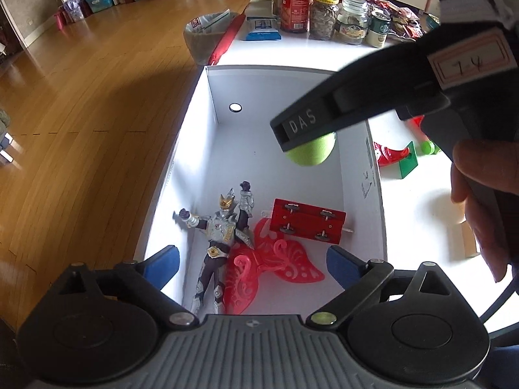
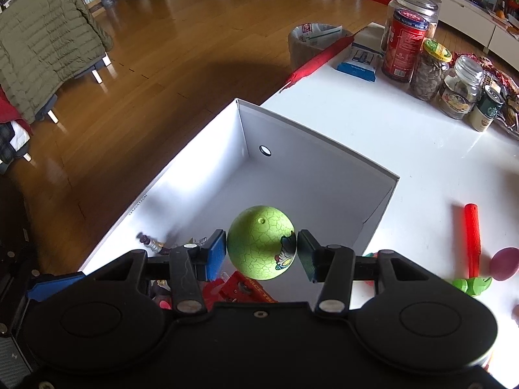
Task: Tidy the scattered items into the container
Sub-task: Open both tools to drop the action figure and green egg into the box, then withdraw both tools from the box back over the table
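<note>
A white cardboard box [image 1: 201, 103] [image 2: 324, 136] stands at the table's left edge. Inside lie a silver action figure [image 1: 217, 233], a red butterfly cutout [image 1: 275, 265] and a red toy block with wheels [image 1: 306, 225]. My right gripper [image 2: 262, 249] is shut on a green cracked-pattern egg [image 2: 259, 243] and holds it over the box; the egg [image 1: 313, 154] shows under that gripper in the left wrist view. My left gripper [image 1: 253, 262] is open and empty above the box's near end.
On the table right of the box lie a red stick [image 2: 472, 236], green pieces [image 2: 470, 283], a pink egg [image 2: 504, 262] and a red-and-green toy [image 1: 397, 157]. Jars and cans [image 2: 428, 64] stand at the back. A bin [image 2: 311, 43] stands on the floor.
</note>
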Motion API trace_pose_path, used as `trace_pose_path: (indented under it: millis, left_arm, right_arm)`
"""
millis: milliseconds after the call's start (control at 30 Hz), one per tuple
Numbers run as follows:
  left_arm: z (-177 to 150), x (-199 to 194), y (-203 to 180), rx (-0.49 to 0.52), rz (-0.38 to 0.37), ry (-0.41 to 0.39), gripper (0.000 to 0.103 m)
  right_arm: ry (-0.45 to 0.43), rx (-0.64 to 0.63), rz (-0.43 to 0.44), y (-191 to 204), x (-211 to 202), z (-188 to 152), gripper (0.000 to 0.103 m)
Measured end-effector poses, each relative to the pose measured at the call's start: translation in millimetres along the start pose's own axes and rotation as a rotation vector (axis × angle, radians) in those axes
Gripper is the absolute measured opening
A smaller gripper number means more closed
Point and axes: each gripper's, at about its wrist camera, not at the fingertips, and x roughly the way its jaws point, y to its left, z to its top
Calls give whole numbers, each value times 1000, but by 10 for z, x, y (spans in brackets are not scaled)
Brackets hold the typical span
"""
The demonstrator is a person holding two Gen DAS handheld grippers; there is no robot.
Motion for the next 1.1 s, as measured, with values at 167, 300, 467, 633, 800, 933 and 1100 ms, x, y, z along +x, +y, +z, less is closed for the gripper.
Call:
trace_pose_path:
  millis: [167,300,467,633,800,933,1100]
  left_arm:
    - [-20,-26,-32,16,1,1,97]
    - [-17,-30,-38,23,3,2,97]
    - [-65,-74,-69,39,3,4,97]
    - [-125,-197,-130,48,9,-16,98]
    - [-147,-390,-308,68,-10,-46,99]
    - [-213,-555,-574,115,-20,-70,100]
    - [-298,-722,-1000,177,-49,-88,100]
  right_arm:
    - [-18,6,0,-9,-29,3,51]
    - [-38,22,11,-55,-98,-38,51]
    - [-79,42,18,-141,-297,-126,54]
    - [-126,58,24,-257,-589,-277,57]
    - [-170,81,19,-444,-925,-493,63]
    - [-206,100,-19,-650,-1190,-710,70]
    - [-258,163,-70,-974,-1513,-1036,78]
